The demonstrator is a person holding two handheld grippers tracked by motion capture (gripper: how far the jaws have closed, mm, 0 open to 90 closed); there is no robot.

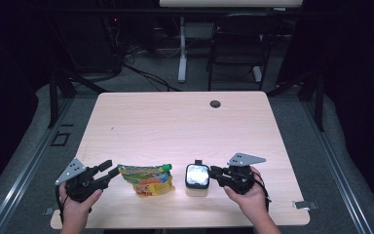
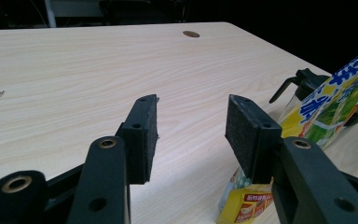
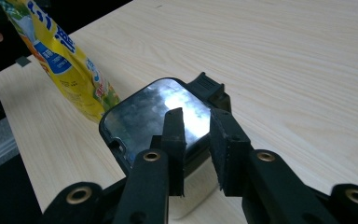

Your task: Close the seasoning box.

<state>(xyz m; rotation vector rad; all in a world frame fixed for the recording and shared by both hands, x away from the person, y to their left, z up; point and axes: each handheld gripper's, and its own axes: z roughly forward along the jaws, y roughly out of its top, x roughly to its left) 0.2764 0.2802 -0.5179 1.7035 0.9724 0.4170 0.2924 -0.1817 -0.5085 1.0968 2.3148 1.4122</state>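
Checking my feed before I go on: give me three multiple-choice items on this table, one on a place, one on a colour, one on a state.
1. Where does the snack pouch lie?
A. on top of the lidded container
B. between the left tool and the lidded container
C. inside the lidded container

2. What colour is the pouch's cap?
A. red
B. white
C. green

3. How do the left tool's jaws stand?
A. open, with nothing between them
B. shut on the snack pouch
C. shut on the lidded container

Answers:
1 B, as the high view shows the pouch lying between those two.
2 C, as the cap at the pouch's upper corner is green.
3 A, as the left gripper view shows bare tabletop in the gap between the pads.
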